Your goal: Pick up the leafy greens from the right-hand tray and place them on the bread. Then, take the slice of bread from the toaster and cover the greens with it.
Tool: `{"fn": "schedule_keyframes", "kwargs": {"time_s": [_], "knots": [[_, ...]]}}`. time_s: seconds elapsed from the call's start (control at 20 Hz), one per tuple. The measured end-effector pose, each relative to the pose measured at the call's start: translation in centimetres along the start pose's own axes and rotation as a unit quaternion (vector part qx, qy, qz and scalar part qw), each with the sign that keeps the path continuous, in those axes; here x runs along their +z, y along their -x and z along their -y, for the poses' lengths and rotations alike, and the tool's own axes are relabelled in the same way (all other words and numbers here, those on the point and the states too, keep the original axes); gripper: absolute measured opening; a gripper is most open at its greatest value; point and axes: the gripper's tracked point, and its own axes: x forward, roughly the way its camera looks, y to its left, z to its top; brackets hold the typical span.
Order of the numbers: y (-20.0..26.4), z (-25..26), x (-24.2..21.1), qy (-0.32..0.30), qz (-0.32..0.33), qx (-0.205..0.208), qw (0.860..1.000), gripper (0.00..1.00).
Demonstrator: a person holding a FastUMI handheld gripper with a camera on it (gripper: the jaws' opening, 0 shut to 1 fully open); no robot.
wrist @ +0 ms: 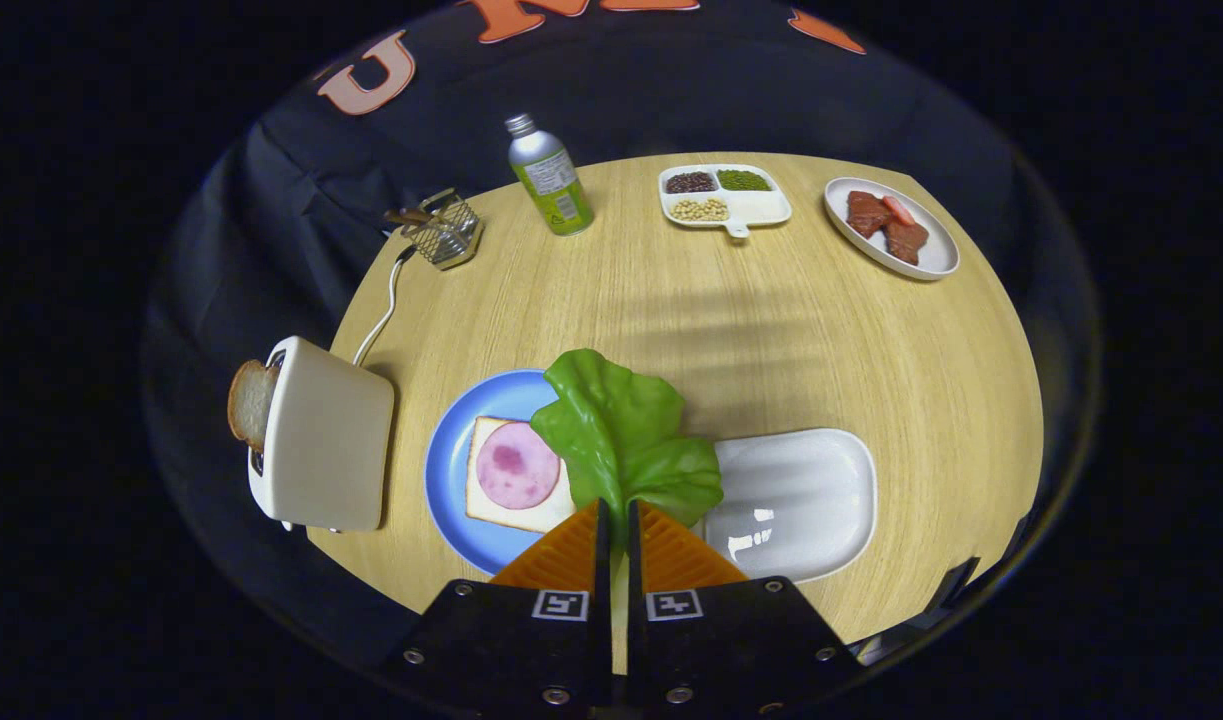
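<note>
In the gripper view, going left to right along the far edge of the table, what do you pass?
Wire basket → green bottle → divided tray of beans → white plate of meat. Nearer, the gripper is shut on the leafy greens.

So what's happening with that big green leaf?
The tool has its two orange fingers shut on the stem of the leafy greens, holding them up between the white tray and the blue plate. On the plate lies bread with a pink slice of ham. The greens aren't on it yet. Another slice of bread sticks out of the toaster.
</note>
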Motion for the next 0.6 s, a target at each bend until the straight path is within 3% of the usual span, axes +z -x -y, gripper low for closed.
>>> {"fn": "schedule_keyframes", "kwargs": {"time_s": [0.3,0.6], "knots": [[-2.3,-4.6,0.5,0.023,-0.016,0.016,0.999,0.07],[-4.5,-5.8,0.0,0.032,-0.039,-0.002,0.999,0.09]]}}
